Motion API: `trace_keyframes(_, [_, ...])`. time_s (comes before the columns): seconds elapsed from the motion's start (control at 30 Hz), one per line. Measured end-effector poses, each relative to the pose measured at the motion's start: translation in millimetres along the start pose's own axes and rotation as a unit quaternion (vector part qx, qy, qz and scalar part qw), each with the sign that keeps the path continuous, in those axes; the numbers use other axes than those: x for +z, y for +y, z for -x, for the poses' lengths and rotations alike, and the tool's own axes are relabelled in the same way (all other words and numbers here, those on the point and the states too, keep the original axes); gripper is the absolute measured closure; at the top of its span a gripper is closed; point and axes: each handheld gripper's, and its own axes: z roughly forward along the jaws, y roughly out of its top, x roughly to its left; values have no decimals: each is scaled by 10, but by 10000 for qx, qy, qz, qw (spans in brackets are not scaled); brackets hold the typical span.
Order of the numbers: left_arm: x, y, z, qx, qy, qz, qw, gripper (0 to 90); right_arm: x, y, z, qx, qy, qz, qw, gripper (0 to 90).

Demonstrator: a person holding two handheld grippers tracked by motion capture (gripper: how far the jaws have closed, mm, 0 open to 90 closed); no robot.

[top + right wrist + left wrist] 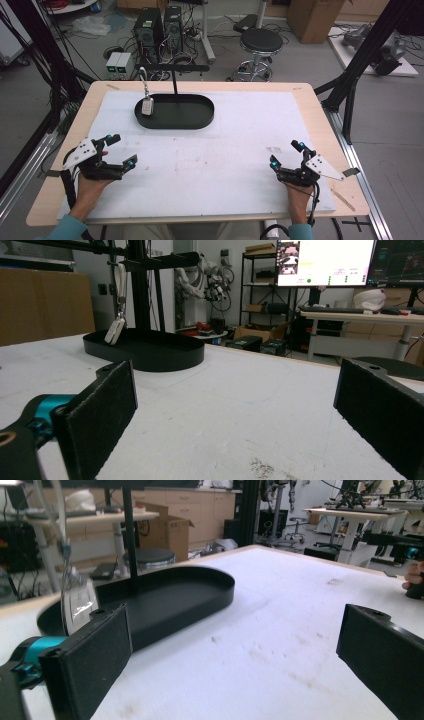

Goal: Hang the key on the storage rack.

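Note:
A black oval tray point(200, 117) sits at the far middle of the white mat, with a thin black stand point(174, 80) rising from it. A small white tag on a strap point(146, 106) hangs from the stand's crossbar over the tray's left end. My left gripper point(121, 150) rests open near the mat's left front, jaws wide apart with nothing between them. My right gripper point(286, 154) stands open near the right front, also holding nothing. The tray point(165, 600) lies ahead in the left gripper view. The tray point(145, 352) and hanging tag point(114, 331) appear far off in the right gripper view.
The white mat point(210, 160) covers a wooden table point(320, 125). Black frame posts point(360, 55) stand at the table's right and left sides. A stool point(260, 45), computer towers point(157, 27) and cables lie on the floor beyond the far edge.

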Motion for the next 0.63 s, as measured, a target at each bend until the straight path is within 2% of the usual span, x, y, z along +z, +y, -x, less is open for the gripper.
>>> trace_keyframes(0.17, [-108, -182, 10, -133, 105, 203, 9997, 17, 2, 0, 3, -8, -3, 14, 10000, 30])
trace_keyframes(0.2, [-128, -217, 18, -106, 134, 274, 9995, 17, 1, 0, 4, -10, 1, 2, 10000, 30])
trace_keyframes(0.27, [-160, -271, 21, 1, 253, 241, 9994, 17, 0, 0, 2, -12, 6, -6, 10000, 30])
trace_keyframes(0.3, [-172, -297, 16, -13, 284, 261, 9993, 17, 1, 0, 3, -23, 12, -3, 10000, 30])
trace_keyframes(0.33, [-188, -301, 13, -44, 305, 368, 9989, 17, 1, 0, 2, -11, 9, -6, 10000, 30])
trace_keyframes(0.4, [-194, -307, 7, -66, 316, 391, 9987, 17, 3, 1, 3, -20, 5, -11, 10000, 30])
trace_keyframes(0.53, [-181, -307, 53, 163, 378, 329, 9986, 17, 3, 1, 4, -14, 7, -20, 10000, 30])
trace_keyframes(0.63, [-192, -312, 49, 130, 405, 386, 9983, 17, 4, 0, 0, -16, 8, -14, 10000, 30])
